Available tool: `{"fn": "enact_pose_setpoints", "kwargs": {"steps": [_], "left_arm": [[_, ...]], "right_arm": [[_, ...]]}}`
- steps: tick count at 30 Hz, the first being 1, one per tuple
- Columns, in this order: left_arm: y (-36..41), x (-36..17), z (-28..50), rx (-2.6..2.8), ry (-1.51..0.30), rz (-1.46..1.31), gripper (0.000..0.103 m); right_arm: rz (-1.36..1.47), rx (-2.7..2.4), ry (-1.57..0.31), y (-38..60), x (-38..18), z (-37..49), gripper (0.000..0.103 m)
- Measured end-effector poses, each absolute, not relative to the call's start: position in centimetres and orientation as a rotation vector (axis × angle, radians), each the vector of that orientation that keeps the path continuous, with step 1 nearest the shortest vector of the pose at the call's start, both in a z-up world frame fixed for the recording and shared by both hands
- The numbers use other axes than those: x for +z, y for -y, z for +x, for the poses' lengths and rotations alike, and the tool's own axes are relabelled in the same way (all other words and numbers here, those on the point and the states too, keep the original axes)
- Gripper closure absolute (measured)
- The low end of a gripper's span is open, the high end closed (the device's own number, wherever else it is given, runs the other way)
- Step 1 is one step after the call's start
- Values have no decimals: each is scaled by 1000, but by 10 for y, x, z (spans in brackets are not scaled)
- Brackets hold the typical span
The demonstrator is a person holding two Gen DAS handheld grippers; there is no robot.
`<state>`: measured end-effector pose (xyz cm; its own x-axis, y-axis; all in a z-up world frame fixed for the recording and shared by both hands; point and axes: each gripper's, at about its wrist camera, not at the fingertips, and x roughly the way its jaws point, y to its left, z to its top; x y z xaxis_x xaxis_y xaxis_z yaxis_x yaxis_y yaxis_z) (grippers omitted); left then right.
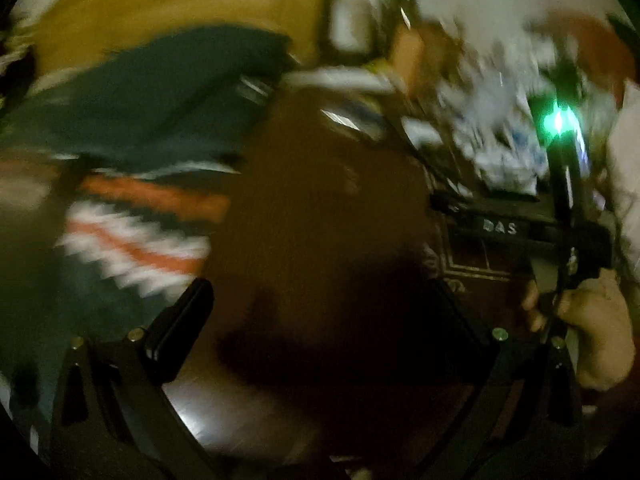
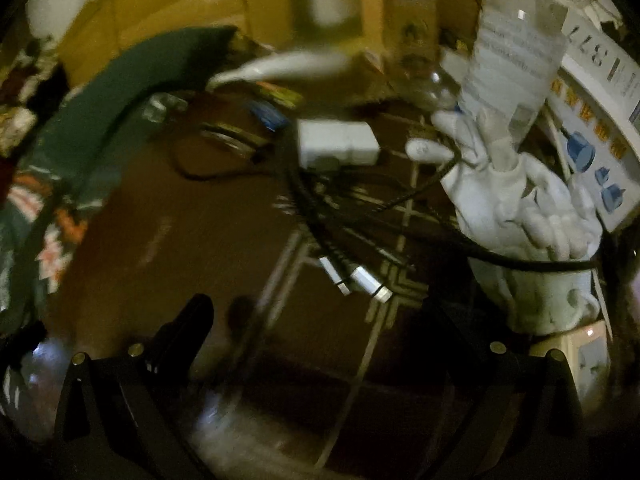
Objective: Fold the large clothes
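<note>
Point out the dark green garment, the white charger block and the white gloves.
dark green garment (image 1: 160, 92), left wrist view, plain upper fabric.
white charger block (image 2: 340, 142), right wrist view, top face.
white gloves (image 2: 520, 208), right wrist view, middle of the pile.

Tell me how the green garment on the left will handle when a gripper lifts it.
The green garment will probably flop and sag: it lies draped in soft folds. It looks large, so one pinch would likely leave most of it trailing on the table.
</note>
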<state>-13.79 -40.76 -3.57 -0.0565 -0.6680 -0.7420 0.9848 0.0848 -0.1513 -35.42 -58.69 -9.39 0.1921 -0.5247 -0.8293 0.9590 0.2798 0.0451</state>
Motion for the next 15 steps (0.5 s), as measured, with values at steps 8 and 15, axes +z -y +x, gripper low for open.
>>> {"fn": "enact_pose_setpoints", "kwargs": {"steps": [8, 15], "left_arm": [[195, 107, -40, -1155, -482, 86, 0], [11, 147, -17, -901, -227, -351, 0]], "right_arm": [[378, -906, -587, 491, 7, -290, 0], [36, -575, -274, 335, 105, -208, 0]]}}
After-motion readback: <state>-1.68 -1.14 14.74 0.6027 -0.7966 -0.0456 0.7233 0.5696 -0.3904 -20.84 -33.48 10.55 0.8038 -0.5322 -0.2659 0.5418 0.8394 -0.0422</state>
